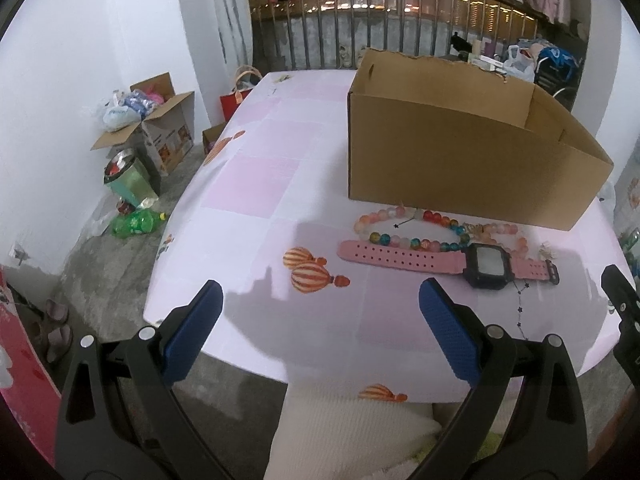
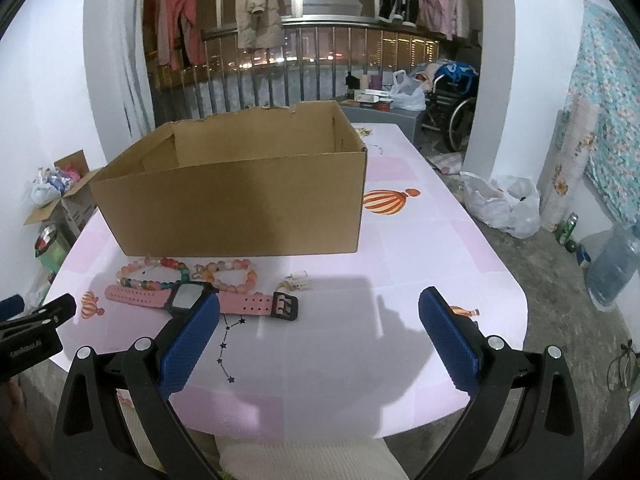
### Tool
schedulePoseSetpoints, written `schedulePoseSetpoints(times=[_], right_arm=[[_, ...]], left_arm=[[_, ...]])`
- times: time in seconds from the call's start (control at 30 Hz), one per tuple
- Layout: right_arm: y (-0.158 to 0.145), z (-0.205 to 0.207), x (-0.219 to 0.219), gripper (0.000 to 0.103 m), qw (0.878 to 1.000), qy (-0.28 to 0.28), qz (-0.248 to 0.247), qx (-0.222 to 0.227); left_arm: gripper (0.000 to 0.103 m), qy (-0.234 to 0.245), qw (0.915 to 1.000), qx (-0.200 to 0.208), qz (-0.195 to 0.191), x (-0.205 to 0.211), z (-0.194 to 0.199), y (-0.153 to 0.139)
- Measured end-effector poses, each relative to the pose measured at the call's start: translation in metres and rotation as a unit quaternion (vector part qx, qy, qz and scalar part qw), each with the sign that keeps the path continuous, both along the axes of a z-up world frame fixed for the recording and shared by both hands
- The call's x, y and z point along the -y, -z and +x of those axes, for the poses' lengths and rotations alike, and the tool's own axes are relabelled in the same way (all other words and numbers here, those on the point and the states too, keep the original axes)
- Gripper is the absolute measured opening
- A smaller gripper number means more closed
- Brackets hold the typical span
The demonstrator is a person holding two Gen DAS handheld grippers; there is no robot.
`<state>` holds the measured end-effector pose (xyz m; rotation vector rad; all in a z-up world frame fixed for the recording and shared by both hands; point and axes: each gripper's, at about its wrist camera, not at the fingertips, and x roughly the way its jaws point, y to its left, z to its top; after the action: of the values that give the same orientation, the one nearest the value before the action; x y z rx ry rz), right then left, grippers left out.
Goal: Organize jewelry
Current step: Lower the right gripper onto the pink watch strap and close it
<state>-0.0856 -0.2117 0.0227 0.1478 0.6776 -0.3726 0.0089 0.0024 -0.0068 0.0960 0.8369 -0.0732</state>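
Left wrist view: pretty much nothing done yet as far as I can tell. The cardboard box (image 1: 460,152) sits open-topped on the table (image 1: 260,184), and what I can see of its inside looks empty, though the floor of it is hidden. All the jewelry is outside, right in front of the box: a multicolor bead bracelet (image 1: 404,228) of glossy round beads, a peachy bead bracelet (image 1: 504,232) just beside it, and a pink watch (image 1: 452,262) with a perforated rubbery strap and a chunky black square case, lying flat and touching the beads. The left gripper (image 1: 320,320) hovers over the near table edge, blue textured pads spread wide, holding nothing.

Right wrist view: same pile from the other side, plus a small pale trinket (image 2: 298,280) next to the watch buckle, too tiny to identify. The right gripper (image 2: 320,328) is also wide apart and empty, its left pad overlapping the watch in the view. The tablecloth looks smooth and slick, pink checks with balloon prints. So everything is left to go, I'd say.
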Motion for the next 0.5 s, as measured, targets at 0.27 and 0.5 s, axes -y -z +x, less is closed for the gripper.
schedulePoseSetpoints(times=[0.27, 0.5], right_arm=[[0.018, 0.017, 0.009, 0.097, 0.998, -0.056, 0.028, -0.012], [0.033, 0.031, 0.017, 0.096, 0.995, -0.072, 0.062, -0.033]], left_arm=[[0.095, 0.064, 0.9949, 0.003, -0.078, -0.009, 0.018, 0.009], [0.095, 0.089, 0.9926, -0.018, -0.081, 0.004, 0.042, 0.032]])
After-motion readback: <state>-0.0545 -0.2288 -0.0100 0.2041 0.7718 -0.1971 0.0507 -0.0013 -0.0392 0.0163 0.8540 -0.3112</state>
